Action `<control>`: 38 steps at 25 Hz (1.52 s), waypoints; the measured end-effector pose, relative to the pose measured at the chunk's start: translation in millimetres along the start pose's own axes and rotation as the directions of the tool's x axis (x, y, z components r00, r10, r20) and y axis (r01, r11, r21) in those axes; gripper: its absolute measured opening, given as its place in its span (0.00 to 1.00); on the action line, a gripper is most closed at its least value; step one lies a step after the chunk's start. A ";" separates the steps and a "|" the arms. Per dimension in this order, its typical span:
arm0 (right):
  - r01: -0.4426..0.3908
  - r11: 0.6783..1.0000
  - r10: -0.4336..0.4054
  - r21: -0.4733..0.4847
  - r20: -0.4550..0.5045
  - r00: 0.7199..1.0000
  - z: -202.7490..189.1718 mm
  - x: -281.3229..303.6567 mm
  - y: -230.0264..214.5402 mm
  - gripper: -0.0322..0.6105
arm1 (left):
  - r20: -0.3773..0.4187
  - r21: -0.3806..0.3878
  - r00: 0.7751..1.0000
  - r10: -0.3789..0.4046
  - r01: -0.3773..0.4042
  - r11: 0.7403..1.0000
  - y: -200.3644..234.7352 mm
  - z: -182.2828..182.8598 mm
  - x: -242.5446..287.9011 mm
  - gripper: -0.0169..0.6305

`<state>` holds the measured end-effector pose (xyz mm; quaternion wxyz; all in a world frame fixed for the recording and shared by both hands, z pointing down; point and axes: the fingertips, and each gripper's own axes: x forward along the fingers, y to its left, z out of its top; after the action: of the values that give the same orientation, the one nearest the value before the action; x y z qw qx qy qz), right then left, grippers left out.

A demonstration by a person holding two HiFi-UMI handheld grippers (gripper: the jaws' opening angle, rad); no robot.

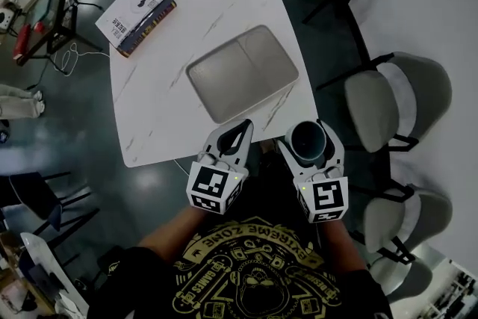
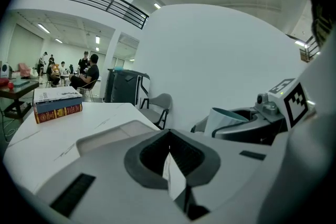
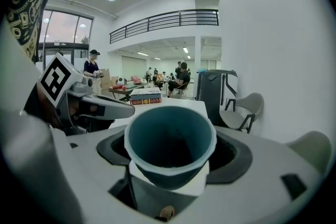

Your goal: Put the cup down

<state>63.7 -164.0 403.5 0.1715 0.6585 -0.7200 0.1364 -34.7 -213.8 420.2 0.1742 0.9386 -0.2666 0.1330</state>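
Note:
My right gripper (image 1: 308, 132) is shut on a cup (image 1: 306, 140), white outside and teal inside, and holds it upright. In the right gripper view the cup (image 3: 170, 136) fills the gap between the jaws of that gripper (image 3: 170, 150). It hangs by the near right corner of the white marble table (image 1: 149, 101), above the table's edge. My left gripper (image 1: 240, 129) is just to its left at the near edge, jaws together with nothing between them (image 2: 170, 157). From the left gripper view the cup (image 2: 226, 120) shows at the right.
A grey tray (image 1: 243, 71) lies mid-table, just beyond both grippers. A book (image 1: 138, 15) sits at the far left corner. Grey chairs (image 1: 388, 97) stand along the right side. People sit at distant tables in the background.

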 end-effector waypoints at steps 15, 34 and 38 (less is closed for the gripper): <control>-0.246 0.962 0.250 -0.118 0.021 0.968 21.6 101.7 -47.3 0.66 | -0.001 -0.009 0.974 0.227 -0.227 0.974 34.2 34.4 55.4 0.03; -0.403 0.902 0.402 -0.157 -0.036 0.915 0.3 183.8 -50.0 0.66 | -0.098 -0.098 0.899 0.428 -0.436 0.894 70.7 8.1 58.8 0.03; -0.425 0.891 0.423 -0.159 -0.048 0.905 -6.8 195.2 -49.7 0.66 | -0.116 -0.117 0.891 0.439 -0.451 0.885 73.3 0.5 65.6 0.03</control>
<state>99.3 -341.8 491.4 0.1961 0.4685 -0.8539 0.1139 -20.7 -302.2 461.1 0.2163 0.8309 -0.4758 0.1907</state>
